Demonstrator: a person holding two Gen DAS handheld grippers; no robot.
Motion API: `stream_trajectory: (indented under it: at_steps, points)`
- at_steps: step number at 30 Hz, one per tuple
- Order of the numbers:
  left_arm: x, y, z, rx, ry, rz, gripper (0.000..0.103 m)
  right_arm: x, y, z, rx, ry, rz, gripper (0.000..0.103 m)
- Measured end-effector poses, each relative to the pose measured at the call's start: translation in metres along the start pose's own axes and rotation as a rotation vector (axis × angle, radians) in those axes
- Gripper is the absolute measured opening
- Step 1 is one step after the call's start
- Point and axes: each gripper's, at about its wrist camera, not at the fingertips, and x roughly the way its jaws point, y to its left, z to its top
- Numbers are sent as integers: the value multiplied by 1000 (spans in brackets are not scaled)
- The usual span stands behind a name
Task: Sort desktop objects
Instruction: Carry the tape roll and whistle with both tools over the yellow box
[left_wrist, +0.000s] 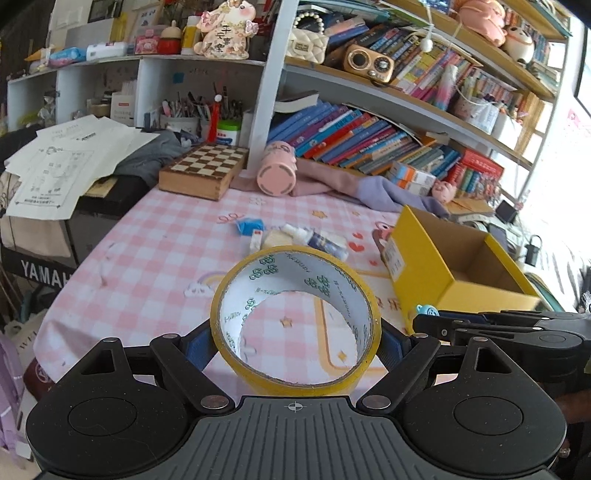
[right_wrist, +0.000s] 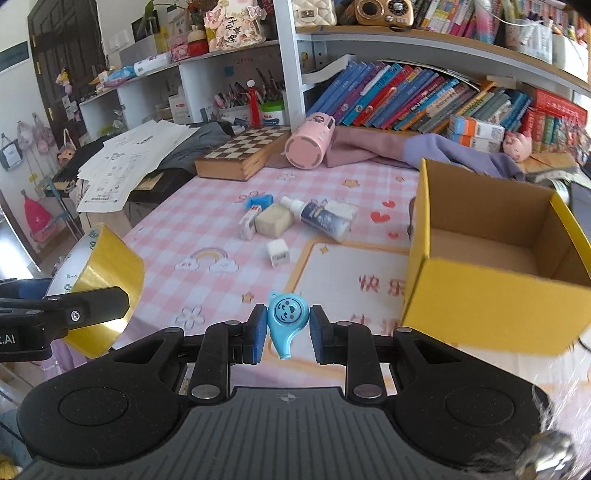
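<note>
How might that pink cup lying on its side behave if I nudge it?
The pink cup is round and lies on its side, so it would probably roll. It rests against the purple cloth, which may stop it that way. It looks like light plastic, though that is uncertain.

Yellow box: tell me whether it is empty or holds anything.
Empty, as far as visible: the yellow box stands open-topped, showing bare cardboard floor; its near corner is hidden behind the front wall.

Desk backdrop, w/ the chessboard box (right_wrist: 242, 153) as anchor.
Pink cup (right_wrist: 308, 142) lies on its side just right of it, resting on lilac cloth (right_wrist: 373, 147). Loose papers (right_wrist: 127, 162) piled to its left, over a dark keyboard. Behind it: pen pots (right_wrist: 236, 101), white shelf post (right_wrist: 291, 55). Rows of books (right_wrist: 417, 99) lean further right, small pig plush (right_wrist: 519, 146) past them.
</note>
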Motion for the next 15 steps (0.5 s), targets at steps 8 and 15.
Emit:
stream_trajectory:
  at_steps: [8, 15]
  points:
    - [-8, -23, -16, 60, 41, -87, 87, -37, -13, -37, 86, -5, -78, 23]
    - [-3, -56, -22, 151, 62, -195, 87, -69, -32, -58, 163, -27, -179, 23]
